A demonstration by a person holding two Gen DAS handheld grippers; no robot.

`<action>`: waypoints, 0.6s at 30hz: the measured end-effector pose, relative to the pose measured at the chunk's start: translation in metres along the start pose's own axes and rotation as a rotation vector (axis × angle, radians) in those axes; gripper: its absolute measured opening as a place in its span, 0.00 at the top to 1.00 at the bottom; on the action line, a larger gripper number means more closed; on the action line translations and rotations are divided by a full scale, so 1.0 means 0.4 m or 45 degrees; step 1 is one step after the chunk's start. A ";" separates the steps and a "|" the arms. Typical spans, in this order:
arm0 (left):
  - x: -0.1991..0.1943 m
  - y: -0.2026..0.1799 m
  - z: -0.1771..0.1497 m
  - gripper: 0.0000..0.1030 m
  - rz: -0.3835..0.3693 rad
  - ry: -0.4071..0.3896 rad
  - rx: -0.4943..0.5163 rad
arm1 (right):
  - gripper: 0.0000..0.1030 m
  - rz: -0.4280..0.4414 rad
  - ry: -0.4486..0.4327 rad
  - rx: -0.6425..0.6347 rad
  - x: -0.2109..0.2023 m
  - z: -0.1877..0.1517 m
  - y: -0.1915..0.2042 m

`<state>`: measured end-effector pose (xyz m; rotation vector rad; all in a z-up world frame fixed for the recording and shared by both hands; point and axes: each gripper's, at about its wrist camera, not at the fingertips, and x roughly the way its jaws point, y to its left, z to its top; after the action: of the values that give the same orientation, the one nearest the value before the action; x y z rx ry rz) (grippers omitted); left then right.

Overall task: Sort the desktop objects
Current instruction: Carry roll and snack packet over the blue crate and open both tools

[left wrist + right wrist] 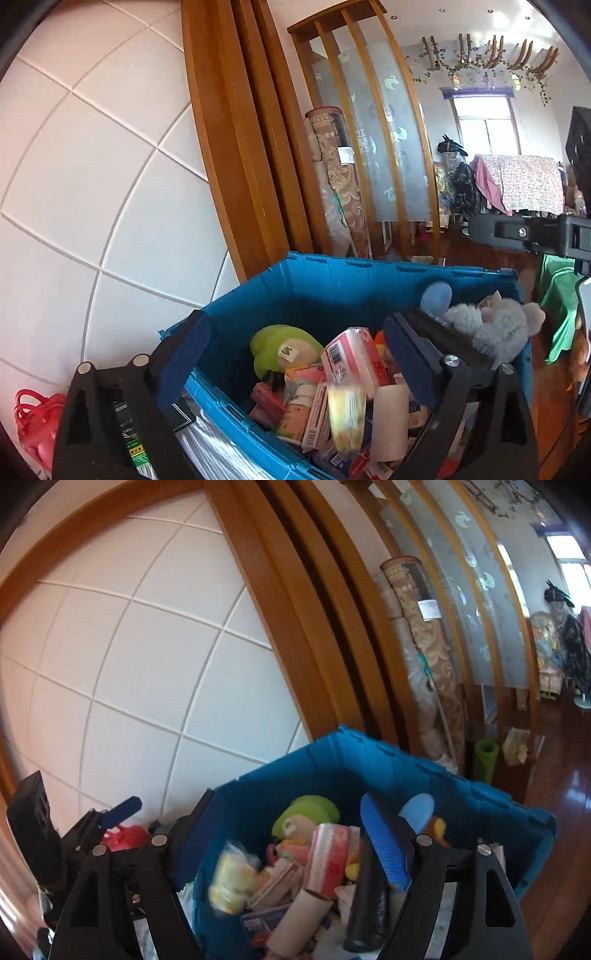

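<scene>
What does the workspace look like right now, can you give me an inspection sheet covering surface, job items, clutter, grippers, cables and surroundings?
Surface: no desktop seen; the views look down into a blue crate.
Job's things: crate is full; green plush, pink packet, cardboard tube, grey plush at its right rim; a blurred yellow packet shows above the pile.
Clutter: red bag outside the crate, to the left.
Grippers: left gripper open, empty; right gripper open, empty.
Cables: nothing seen.
Surroundings: white tiled wall, wooden door frame, rolled carpet, wooden floor.
</scene>
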<state>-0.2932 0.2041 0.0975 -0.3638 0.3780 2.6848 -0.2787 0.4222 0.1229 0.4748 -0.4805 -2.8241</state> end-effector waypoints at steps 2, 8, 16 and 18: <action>-0.004 -0.003 0.000 0.05 0.032 0.000 -0.018 | 0.19 0.017 -0.020 0.003 -0.020 -0.006 -0.026; -0.006 -0.007 -0.009 0.05 0.103 0.036 -0.040 | 0.15 0.108 0.013 0.064 -0.040 -0.034 -0.060; -0.050 0.028 -0.047 0.05 0.199 0.058 -0.004 | 0.05 0.137 0.019 0.021 -0.043 -0.060 0.004; -0.072 0.049 -0.059 0.05 0.237 0.060 -0.002 | 0.04 0.154 0.022 0.018 -0.038 -0.067 0.024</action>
<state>-0.2715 0.1691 0.0883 -0.4118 0.4443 2.8613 -0.2536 0.4101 0.1067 0.4567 -0.5087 -2.7008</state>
